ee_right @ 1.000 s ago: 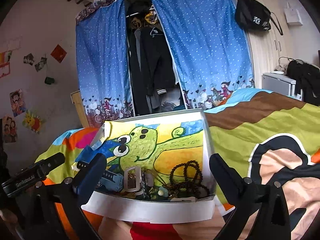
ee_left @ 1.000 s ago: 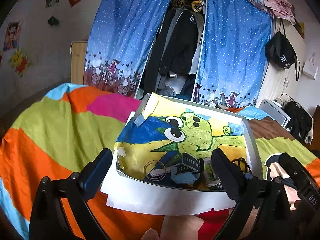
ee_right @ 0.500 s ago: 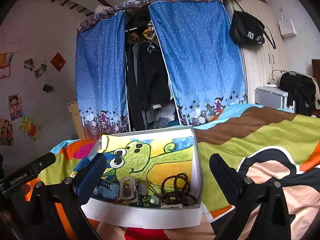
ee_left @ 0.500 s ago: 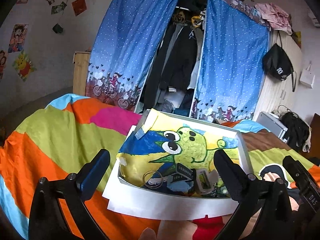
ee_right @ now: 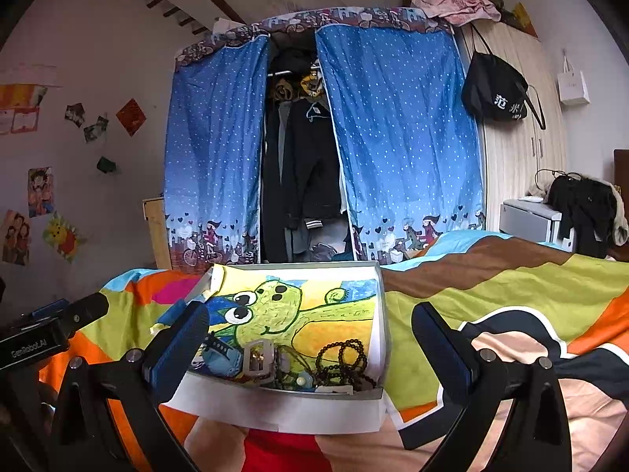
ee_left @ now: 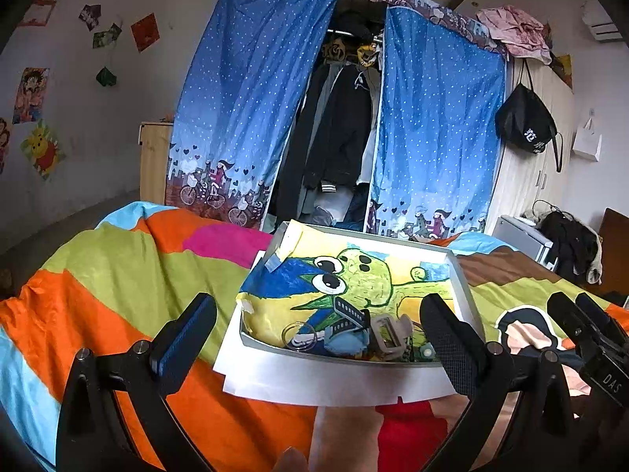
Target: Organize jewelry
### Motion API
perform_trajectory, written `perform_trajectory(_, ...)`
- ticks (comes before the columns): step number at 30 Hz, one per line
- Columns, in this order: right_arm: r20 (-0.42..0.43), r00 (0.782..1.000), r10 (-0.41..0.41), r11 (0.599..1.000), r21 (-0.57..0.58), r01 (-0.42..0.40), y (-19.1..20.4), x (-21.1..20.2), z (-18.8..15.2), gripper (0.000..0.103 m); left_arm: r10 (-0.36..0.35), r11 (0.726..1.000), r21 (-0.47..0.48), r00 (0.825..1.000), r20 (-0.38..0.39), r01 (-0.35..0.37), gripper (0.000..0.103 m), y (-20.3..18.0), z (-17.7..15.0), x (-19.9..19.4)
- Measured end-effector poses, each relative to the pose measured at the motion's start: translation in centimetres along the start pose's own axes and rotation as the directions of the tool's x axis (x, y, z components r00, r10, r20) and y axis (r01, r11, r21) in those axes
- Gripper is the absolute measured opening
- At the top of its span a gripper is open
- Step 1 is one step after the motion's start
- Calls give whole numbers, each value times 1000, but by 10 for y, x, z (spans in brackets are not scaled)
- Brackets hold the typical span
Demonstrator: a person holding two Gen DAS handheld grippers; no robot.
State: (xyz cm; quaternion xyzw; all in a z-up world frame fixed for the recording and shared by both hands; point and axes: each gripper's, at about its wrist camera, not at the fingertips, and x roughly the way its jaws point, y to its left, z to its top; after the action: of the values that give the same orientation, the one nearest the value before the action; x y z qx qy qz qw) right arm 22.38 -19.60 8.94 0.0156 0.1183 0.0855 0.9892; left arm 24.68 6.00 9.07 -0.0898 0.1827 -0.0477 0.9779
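A shallow grey box lined with a green cartoon drawing lies on the bed, also in the right wrist view. At its near end lie a clear ring, a black watch, a beige hair claw and a dark bead string. The white buckle-like piece sits beside the beads. My left gripper is open and empty, hovering before the box. My right gripper is open and empty, also before the box.
The box rests on white paper over a multicoloured bedspread. Blue curtains frame an open wardrobe behind. A black bag hangs at the right. A grey cabinet with dark clothes stands far right.
Both grippers have risen and tilted up, so the box sits lower and smaller in both views. The jaws stay open. The items in the box have not moved.
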Motion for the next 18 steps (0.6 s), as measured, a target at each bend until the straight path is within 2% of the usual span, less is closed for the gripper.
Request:
perform_trajectory(8, 10, 1000, 0, 1000, -6, 0, 3, -21, -2, 103, 2, 1000, 15, 1000, 16, -3, 101, -6, -2, -25)
perform_trajectory(18, 19, 1000, -3, 1000, -26, 3, 1, -56, -8, 103, 9, 1000, 8, 1000, -13, -9, 101, -5, -20, -56)
